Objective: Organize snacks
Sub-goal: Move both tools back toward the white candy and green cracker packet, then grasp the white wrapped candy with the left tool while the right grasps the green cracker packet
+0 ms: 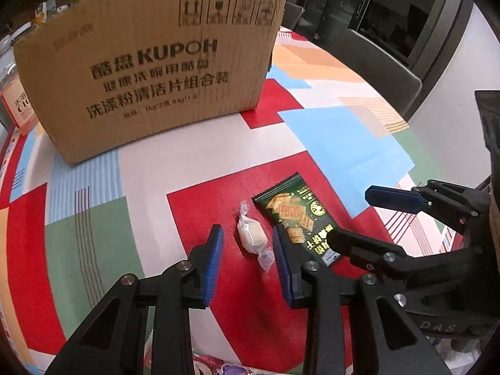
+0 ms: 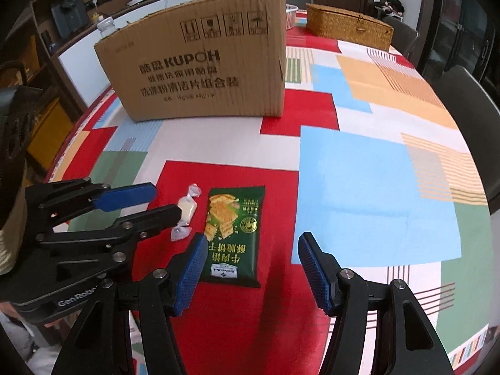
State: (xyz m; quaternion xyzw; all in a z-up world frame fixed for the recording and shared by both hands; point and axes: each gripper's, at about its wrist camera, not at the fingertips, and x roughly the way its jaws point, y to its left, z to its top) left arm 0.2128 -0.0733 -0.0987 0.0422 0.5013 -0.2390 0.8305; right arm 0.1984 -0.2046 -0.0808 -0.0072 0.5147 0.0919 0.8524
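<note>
Here the left claw (image 1: 248,261), jaws apart, straddles a small white candy in a clear twisted wrapper (image 1: 251,234) lying on the patterned desk (image 1: 150,172), its long axis running along the fingers. The right claw (image 2: 251,270), also apart, hovers over the dark green cracker packet (image 2: 234,231), just beside. Beyond both stands a brown cardboard box (image 1: 150,72); its contents are hidden.

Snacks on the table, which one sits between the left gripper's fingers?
The white twist-wrapped candy, lying between the left gripper fingers; the green cracker packet lies beside it.
</note>
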